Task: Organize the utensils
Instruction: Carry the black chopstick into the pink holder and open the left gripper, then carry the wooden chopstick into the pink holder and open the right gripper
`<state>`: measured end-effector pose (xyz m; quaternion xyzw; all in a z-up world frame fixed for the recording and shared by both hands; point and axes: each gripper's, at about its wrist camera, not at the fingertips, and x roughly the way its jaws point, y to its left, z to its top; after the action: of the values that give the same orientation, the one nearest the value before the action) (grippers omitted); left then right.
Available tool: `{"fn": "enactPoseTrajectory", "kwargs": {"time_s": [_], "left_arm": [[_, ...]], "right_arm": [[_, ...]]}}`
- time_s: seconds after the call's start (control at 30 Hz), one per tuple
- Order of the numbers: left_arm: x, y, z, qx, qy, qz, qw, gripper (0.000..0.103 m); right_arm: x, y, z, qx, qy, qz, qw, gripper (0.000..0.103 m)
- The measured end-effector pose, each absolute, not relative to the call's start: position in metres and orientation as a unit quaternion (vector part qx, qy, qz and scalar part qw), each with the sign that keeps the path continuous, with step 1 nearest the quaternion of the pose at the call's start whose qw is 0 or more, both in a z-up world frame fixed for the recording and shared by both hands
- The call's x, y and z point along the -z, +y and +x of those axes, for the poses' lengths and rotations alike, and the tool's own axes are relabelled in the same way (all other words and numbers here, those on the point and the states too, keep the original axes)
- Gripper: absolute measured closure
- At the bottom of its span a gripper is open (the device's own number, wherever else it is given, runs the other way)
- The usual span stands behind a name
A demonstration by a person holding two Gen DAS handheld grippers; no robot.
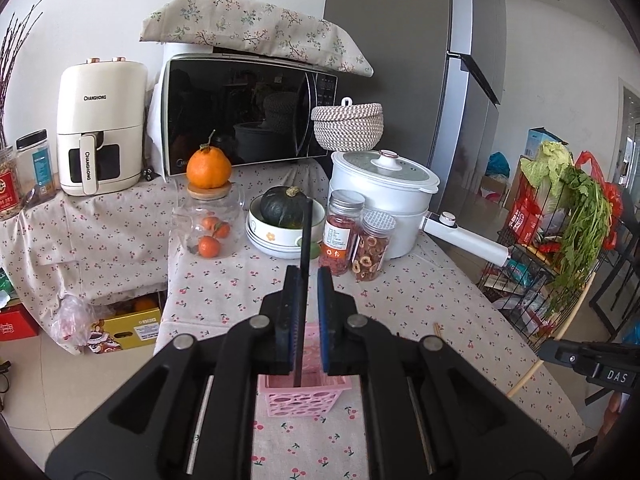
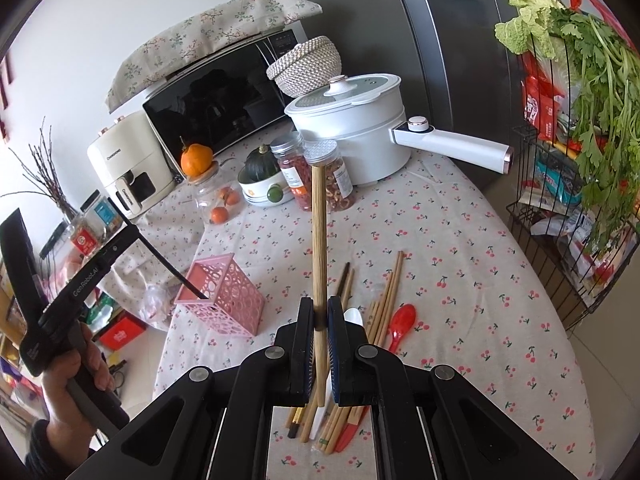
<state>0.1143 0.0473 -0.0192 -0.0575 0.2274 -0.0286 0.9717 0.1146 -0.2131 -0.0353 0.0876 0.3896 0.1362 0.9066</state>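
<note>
Lowering a black chopstick (image 1: 305, 280) into the pink basket (image 2: 224, 300), our left claw (image 1: 307, 280) stands narrow, yet a gap shows beside the stick on its right, so we judge the grip slack or just letting go. From the right wrist view, the stick's lower tip sits inside the basket's open top, slanting up toward the claw.

Our right claw (image 2: 320, 312) is pinched tight on a wooden chopstick (image 2: 319, 240), which stands nearly upright above the table (image 2: 460, 260). Under it lies the unsorted heap: more wooden chopsticks (image 2: 386, 292), a red spoon (image 2: 402, 322) and a white spoon (image 2: 354, 316), partly hidden by the claw.

Risks as we read them:
- The basket looks light and stands close to the table's left edge. A slanted stick leaning on its rim, or a nudge from the claw, could tip it or push it toward the floor.
- If the black stick is freed while only its tip is in, it may swing out and fall onto the cloth.
- The wooden stick is held near its lower end, so it could pivot between the pads on the way across.
- Two claws meeting over one small opening could knock together.
</note>
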Motion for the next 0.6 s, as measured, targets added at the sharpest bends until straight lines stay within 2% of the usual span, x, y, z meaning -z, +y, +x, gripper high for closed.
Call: {"fn": "enactPoseTrajectory", "kwargs": {"time_s": [0.13, 0.17, 0.27, 0.33, 0.4, 0.47, 0.6], "left_arm": [[0.016, 0.045, 0.108, 0.027, 0.226, -0.059, 0.972, 0.066], [0.016, 0.044, 0.106, 0.028, 0.227, -0.061, 0.972, 0.063], [0.015, 0.044, 0.099, 0.026, 0.232, -0.064, 0.97, 0.047], [0.014, 0.045, 0.092, 0.022, 0.231, -0.067, 0.97, 0.028], [0.014, 0.045, 0.087, 0.019, 0.235, -0.069, 0.969, 0.019], [0.013, 0.046, 0.082, 0.023, 0.241, -0.071, 0.968, 0.018], [0.012, 0.048, 0.075, 0.018, 0.254, -0.064, 0.965, 0.002]], "right_arm": [[0.034, -0.212, 0.113, -0.136, 0.387, 0.086, 0.908, 0.096], [0.034, -0.212, 0.113, -0.136, 0.386, 0.086, 0.908, 0.096], [0.031, -0.21, 0.111, -0.139, 0.382, 0.085, 0.909, 0.096], [0.028, -0.207, 0.111, -0.144, 0.379, 0.081, 0.91, 0.096], [0.025, -0.202, 0.11, -0.148, 0.376, 0.075, 0.912, 0.096], [0.023, -0.197, 0.109, -0.153, 0.373, 0.07, 0.912, 0.096], [0.018, -0.187, 0.106, -0.16, 0.367, 0.063, 0.914, 0.096]]}}
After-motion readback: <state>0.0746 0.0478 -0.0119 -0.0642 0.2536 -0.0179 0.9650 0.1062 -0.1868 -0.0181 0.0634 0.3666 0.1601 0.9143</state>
